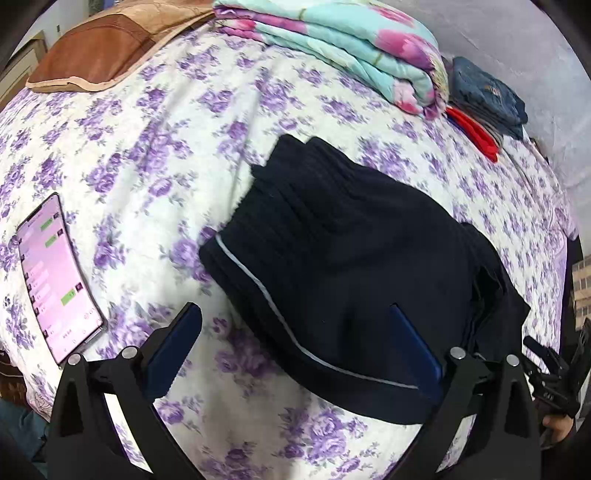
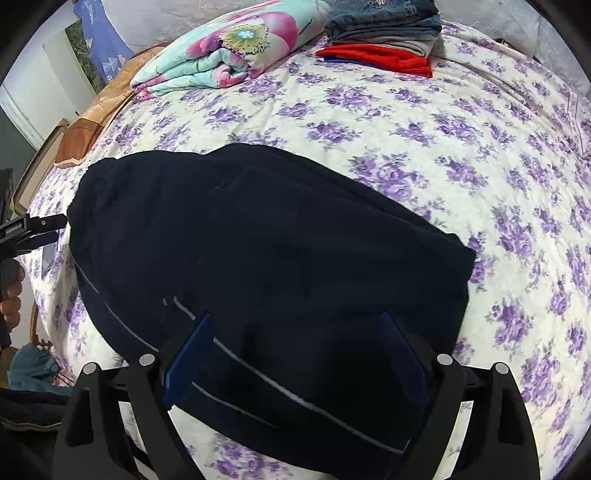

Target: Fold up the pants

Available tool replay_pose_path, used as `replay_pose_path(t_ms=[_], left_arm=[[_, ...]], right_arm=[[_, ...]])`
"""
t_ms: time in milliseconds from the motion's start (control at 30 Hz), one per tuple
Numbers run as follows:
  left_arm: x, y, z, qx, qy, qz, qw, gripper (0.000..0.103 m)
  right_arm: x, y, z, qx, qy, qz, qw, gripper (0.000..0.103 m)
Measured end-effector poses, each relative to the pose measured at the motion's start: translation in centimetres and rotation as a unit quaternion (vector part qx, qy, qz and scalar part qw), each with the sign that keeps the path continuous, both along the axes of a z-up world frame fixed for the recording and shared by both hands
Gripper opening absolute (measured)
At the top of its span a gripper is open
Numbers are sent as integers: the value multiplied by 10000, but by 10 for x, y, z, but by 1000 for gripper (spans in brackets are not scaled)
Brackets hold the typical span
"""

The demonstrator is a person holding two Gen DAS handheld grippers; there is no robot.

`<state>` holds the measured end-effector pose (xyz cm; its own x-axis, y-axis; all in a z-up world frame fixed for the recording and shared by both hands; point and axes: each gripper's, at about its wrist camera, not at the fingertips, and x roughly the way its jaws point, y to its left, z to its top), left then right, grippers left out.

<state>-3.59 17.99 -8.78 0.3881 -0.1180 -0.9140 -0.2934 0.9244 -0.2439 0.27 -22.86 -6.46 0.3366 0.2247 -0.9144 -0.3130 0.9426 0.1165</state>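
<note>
Dark navy pants (image 1: 351, 266) with a thin grey side stripe lie folded into a compact bundle on the purple-flowered bedsheet (image 1: 155, 147). My left gripper (image 1: 295, 321) is open just above the bundle's near left edge, holding nothing. The pants also fill the middle of the right wrist view (image 2: 266, 258). My right gripper (image 2: 295, 325) is open above the bundle's near edge, holding nothing. The left gripper (image 2: 29, 229) shows at the far left of the right wrist view, beside the bundle.
A phone (image 1: 55, 277) with a lit screen lies on the sheet to the left. A folded floral blanket (image 2: 229, 48), folded jeans (image 2: 388, 18) on red cloth (image 2: 380, 57), and a brown pillow (image 1: 96, 55) sit at the far side of the bed.
</note>
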Motion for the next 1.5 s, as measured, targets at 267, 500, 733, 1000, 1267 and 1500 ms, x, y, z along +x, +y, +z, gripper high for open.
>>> replay_pose_path(t_ms=[267,500,733,1000,1267,1500], left_arm=[[10,11,-53,-424,761,232,9959,78],[31,10,-62,-317,633,227,9972,94],[42,1,-52,213,562,237,9979,61],[23,-39,24,867,-195,-190,9959,27],[29,-165,101,1285,-987,-1992,9665,27],[61,-281,40,1417,-795,-3365,9276,41]], right_arm=[[-6,-7,2,-96,2,-137,9999,90],[-8,-25,1,-104,65,-475,9988,91],[-6,-16,9,29,-51,-303,9995,91],[6,1,7,209,-37,20,9998,91],[22,-27,14,536,-90,-189,9983,91],[21,-90,8,720,8,-911,9932,91]])
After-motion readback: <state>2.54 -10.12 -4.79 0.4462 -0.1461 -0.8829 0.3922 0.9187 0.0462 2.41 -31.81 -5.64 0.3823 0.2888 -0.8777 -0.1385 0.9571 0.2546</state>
